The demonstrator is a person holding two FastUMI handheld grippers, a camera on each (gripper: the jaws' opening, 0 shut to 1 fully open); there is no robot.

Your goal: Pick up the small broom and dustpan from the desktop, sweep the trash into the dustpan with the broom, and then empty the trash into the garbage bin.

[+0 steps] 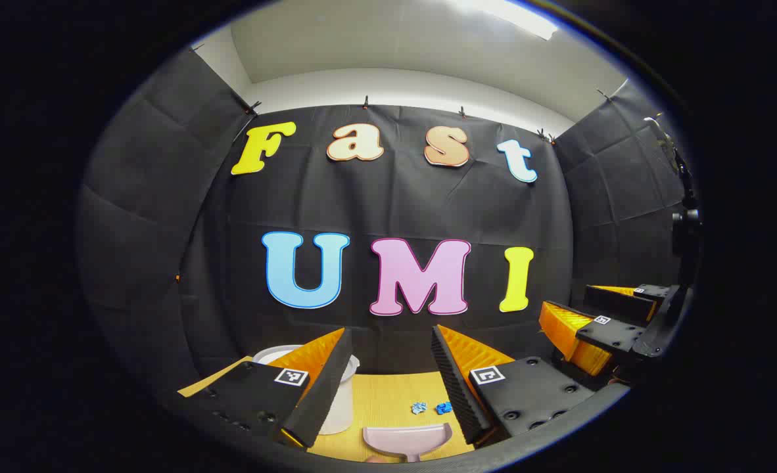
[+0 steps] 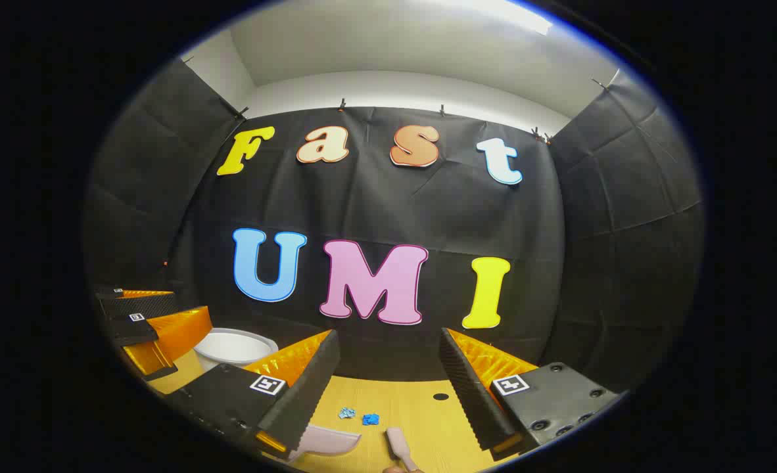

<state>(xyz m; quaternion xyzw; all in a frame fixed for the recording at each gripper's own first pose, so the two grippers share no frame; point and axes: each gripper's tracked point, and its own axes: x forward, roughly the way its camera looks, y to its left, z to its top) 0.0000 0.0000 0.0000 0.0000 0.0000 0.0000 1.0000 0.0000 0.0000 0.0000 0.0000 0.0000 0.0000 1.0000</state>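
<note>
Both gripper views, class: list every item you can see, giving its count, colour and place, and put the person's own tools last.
trash scraps: two, blue, mid-desk beyond the dustpan
dustpan: one, pale pink, near desk edge
broom: one, pale pink handle, near edge, right of the dustpan
garbage bin: one, white, far left of the desk
desk: one, light wood, with a dark hole
left hand-held gripper: one, black and orange, open above the dustpan
right hand-held gripper: one, black and orange, open above the broom

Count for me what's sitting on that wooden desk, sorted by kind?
Bits of trash: 2, a silver scrap and a blue scrap
Dustpan: 1
Broom: 1
Garbage bin: 1
Total: 5
</note>
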